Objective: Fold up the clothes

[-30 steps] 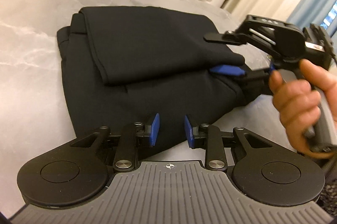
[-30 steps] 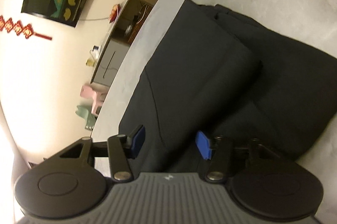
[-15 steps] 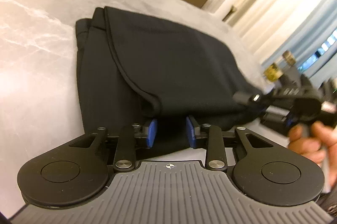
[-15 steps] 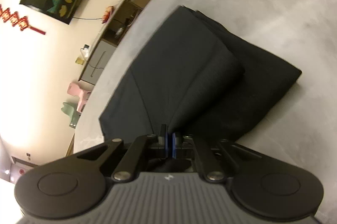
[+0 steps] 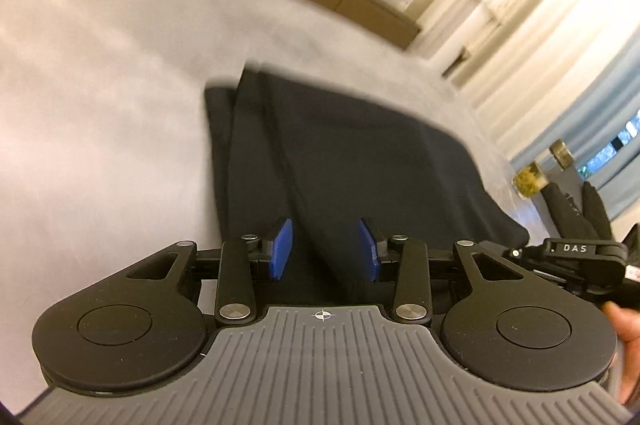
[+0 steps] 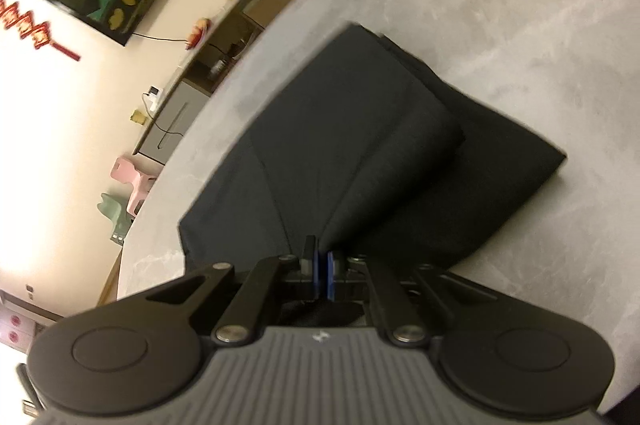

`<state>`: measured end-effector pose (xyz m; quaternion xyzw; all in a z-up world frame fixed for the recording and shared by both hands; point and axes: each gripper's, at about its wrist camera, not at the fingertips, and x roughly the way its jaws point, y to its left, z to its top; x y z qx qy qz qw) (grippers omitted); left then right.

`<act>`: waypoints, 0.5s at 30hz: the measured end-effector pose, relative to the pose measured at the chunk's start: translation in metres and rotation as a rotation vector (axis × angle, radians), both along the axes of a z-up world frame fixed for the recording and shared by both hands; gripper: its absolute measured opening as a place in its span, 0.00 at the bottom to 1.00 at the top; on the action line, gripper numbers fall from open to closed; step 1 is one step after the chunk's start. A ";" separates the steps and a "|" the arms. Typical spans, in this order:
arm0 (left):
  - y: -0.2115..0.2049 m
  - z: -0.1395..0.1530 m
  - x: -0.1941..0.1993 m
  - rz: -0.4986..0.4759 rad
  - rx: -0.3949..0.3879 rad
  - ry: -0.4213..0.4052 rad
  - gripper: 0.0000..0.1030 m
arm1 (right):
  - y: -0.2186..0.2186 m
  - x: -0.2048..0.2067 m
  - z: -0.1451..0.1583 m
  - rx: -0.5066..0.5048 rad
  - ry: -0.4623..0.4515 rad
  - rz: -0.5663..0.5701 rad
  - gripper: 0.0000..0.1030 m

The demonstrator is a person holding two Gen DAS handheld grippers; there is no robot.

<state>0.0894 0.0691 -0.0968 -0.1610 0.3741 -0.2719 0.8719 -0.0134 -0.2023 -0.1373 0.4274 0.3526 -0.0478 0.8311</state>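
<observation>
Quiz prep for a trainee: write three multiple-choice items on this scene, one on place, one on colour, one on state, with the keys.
1. Where does the black garment lie?
A. on the grey marble table
B. on a chair
C. on the floor

2. What colour are the pads of the left gripper?
A. red
B. blue
C. white

3. How do the jaws of the right gripper stand?
A. wide apart
B. out of view
C. shut on the garment's edge

Key: A, stone shows all around the cloth; B, both pads are blue; C, the pads meet with cloth pinched between them.

Black garment point(image 5: 360, 161) between opening hand-held gripper point(image 5: 325, 249)
</observation>
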 end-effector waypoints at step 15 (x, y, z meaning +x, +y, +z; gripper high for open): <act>-0.081 -0.021 -0.040 -0.287 0.149 -0.041 0.29 | 0.010 -0.025 0.002 -0.049 0.081 0.004 0.08</act>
